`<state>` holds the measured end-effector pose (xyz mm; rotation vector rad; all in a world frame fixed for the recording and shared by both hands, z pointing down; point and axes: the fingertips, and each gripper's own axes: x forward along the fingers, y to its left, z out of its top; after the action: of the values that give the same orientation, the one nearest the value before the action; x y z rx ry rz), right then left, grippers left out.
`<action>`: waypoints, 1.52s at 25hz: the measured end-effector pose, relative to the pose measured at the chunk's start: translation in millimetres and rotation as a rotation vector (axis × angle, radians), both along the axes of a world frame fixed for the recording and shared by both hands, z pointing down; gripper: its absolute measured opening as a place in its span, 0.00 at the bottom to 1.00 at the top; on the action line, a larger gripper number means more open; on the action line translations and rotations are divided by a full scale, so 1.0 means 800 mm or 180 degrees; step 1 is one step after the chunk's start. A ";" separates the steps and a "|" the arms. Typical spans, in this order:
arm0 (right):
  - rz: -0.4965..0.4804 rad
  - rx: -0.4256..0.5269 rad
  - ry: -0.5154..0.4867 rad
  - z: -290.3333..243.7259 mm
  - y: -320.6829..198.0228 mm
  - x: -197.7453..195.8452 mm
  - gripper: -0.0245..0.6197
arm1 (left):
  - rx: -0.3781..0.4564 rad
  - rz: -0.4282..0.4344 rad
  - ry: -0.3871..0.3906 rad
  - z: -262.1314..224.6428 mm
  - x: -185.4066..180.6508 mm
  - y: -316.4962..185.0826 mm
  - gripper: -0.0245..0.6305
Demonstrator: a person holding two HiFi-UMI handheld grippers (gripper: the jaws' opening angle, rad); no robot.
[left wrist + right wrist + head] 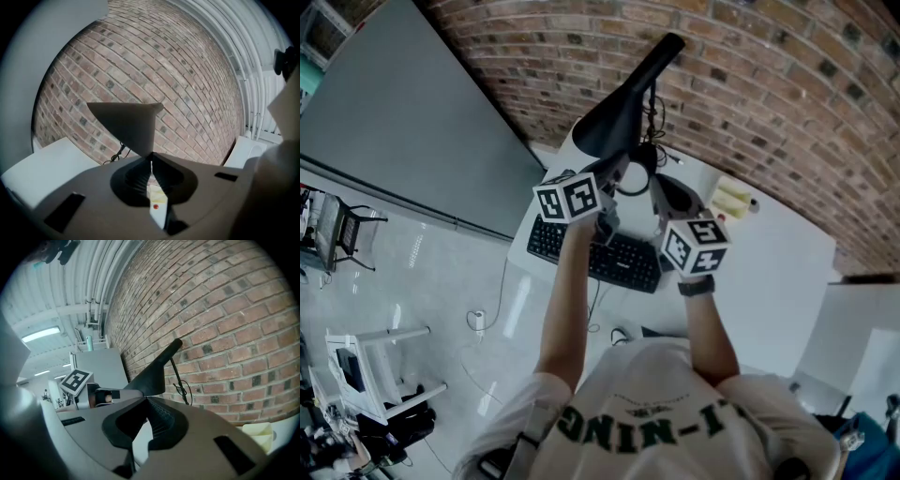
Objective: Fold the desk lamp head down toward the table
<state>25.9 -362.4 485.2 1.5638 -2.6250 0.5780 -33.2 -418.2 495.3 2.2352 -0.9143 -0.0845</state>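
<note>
Two grippers sit high in front of me, over the white table (769, 272). Far left I see a grey partition (394, 122), then a black keyboard (614, 258) below my hands. My left gripper (623, 161) has its jaws pressed nearly together on the lower edge of the black lamp head (623, 103), which slants up toward the brick wall (750, 84), raised well above the table. Just right of it, my right gripper (661, 183) has its jaws together on nothing
</note>
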 end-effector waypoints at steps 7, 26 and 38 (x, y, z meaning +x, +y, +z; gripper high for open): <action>0.0029 -0.0053 0.0020 0.010 -0.005 0.007 0.04 | -0.0085 -0.0003 0.0078 0.017 0.003 -0.006 0.05; 0.0129 -0.0174 0.0037 0.032 -0.016 0.028 0.04 | -0.0246 0.0100 0.0450 0.045 0.026 -0.021 0.05; 0.0152 -0.0195 0.0031 0.038 -0.021 0.034 0.04 | -0.0284 0.0129 0.0578 0.053 0.034 -0.027 0.05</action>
<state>52.9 -379.3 515.9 1.6115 -2.5436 0.6454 -6.4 -439.9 538.0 2.1232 -0.7598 -0.2201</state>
